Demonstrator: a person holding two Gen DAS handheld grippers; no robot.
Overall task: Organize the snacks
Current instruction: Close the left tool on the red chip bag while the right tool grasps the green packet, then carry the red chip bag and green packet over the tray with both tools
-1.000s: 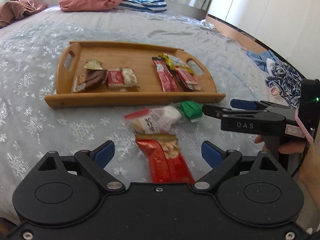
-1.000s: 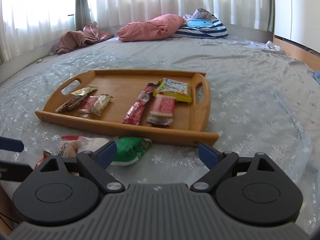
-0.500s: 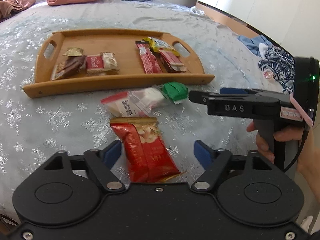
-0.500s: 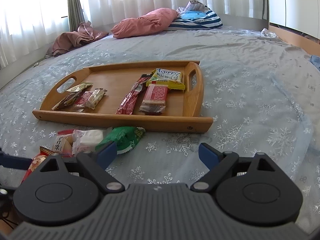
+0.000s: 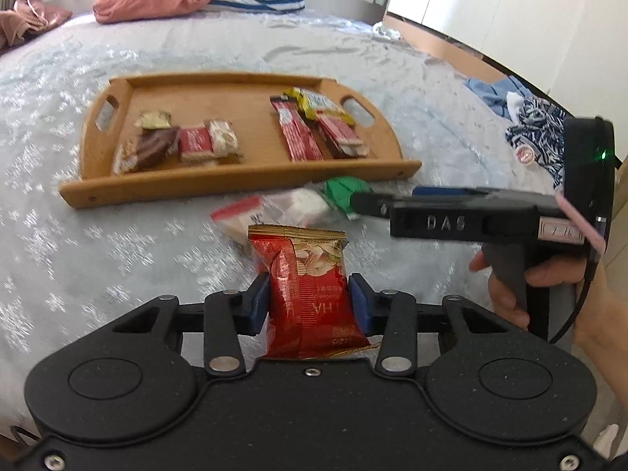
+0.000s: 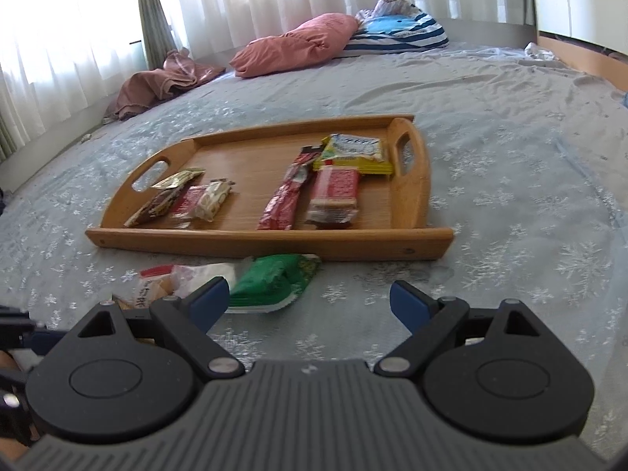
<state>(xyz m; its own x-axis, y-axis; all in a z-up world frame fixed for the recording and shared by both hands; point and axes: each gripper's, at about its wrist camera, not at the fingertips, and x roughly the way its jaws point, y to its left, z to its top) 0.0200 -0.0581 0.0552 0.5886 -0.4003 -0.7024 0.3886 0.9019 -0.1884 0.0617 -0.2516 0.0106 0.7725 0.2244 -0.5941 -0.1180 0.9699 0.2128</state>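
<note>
On the snowflake bedspread [image 5: 117,235], your left gripper [image 5: 309,298] is closing around the red snack packet [image 5: 306,286] bound for the wooden tray [image 5: 235,188], while your right gripper [image 6: 310,302] waits with jaws apart.

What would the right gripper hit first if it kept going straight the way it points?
Probably the green snack packet: it lies on the bedspread just ahead of the right gripper, nearer its left finger. The wooden tray sits behind it. Depth is uncertain.
</note>
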